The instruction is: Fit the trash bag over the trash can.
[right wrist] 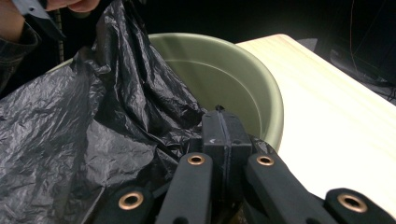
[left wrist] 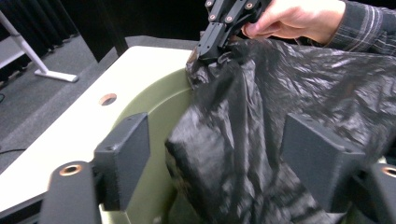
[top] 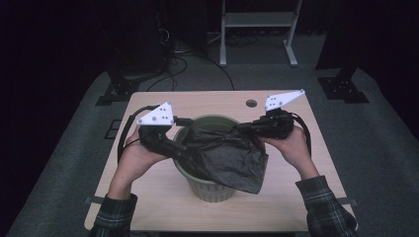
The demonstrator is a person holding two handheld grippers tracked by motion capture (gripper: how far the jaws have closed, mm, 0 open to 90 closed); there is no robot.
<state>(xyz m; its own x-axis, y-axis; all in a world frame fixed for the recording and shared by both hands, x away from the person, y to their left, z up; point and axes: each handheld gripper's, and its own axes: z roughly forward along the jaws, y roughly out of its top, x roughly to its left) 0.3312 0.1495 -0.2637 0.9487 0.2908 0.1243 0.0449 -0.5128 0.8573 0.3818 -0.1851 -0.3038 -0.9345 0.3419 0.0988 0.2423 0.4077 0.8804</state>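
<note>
Person: two forearms in plaid sleeves enter from the near edge of the surface (top: 148, 207), one hand on each set of tongs.
Black plastic bag (top: 225, 155): crumpled, draped over the near right rim of the bin and hanging down its outer wall; part of it lies inside the bin mouth.
Green bin (top: 210, 190): round, upright, standing at the middle of the surface; inner wall bare on the far side.
Left tongs (top: 180, 148): at the bin's left rim, jaws standing apart; bag material sits between them in the left gripper view, but the pads (left wrist: 126, 154) do not press on it.
Right tongs (top: 244, 127): at the bin's far right rim, jaws clamped together on a gathered edge of the black plastic bag, which is lifted taut from that point.
Surface: pale wood, with a small round hole (top: 251, 103) near the far edge.
Beyond the surface: grey floor, cables, and a white frame (top: 257, 19) in the dark background.
</note>
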